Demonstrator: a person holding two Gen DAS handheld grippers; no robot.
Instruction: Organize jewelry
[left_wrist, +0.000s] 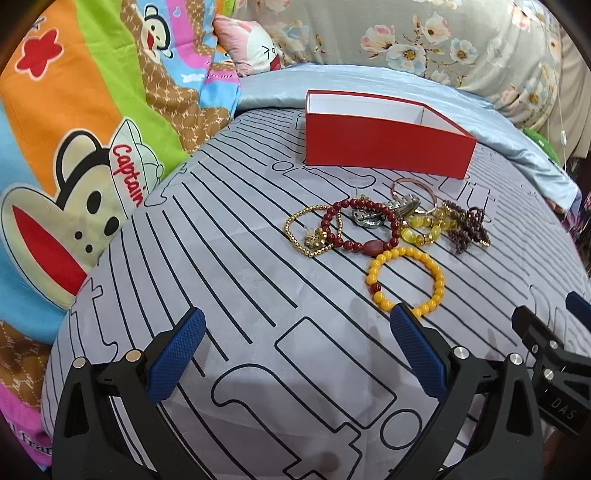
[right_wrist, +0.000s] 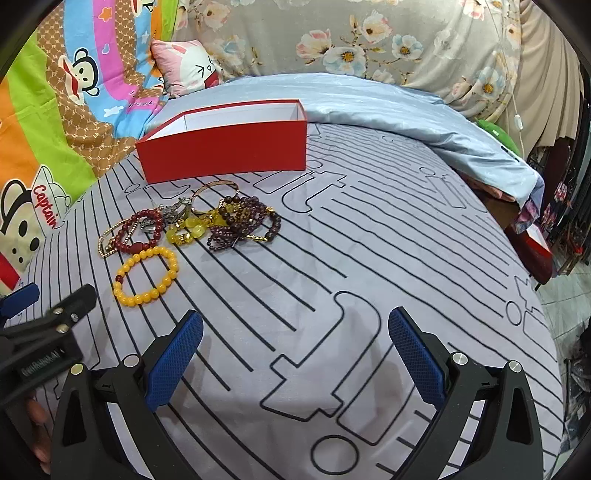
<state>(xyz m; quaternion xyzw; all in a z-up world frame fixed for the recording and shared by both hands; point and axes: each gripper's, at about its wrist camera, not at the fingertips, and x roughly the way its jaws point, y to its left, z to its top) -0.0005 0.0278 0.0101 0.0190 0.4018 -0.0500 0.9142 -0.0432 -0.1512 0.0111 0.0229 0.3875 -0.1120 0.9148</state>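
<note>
A pile of jewelry lies on the grey lined sheet in front of an open, empty red box (left_wrist: 384, 144) (right_wrist: 225, 155). Nearest is a yellow bead bracelet (left_wrist: 437, 275) (right_wrist: 171, 271). Behind it are a dark red bead bracelet (left_wrist: 371, 248) (right_wrist: 138, 245), a gold bead chain (left_wrist: 295, 218), a silver metal piece (left_wrist: 400, 206), a thin bangle (left_wrist: 413, 181), clear yellow beads (left_wrist: 424, 230) and dark purple bracelets (left_wrist: 465, 225) (right_wrist: 243, 221). My left gripper (left_wrist: 297, 317) is open, its right fingertip beside the yellow bracelet. My right gripper (right_wrist: 295, 319) is open over bare sheet, right of the pile.
The bed's right edge drops to the floor (right_wrist: 569, 291). A light blue quilt (right_wrist: 369, 103) is folded behind the box. A colourful cartoon blanket (left_wrist: 74, 147) rises along the left side, with a pink cushion (left_wrist: 251, 44) and floral fabric (right_wrist: 369, 40) at the back.
</note>
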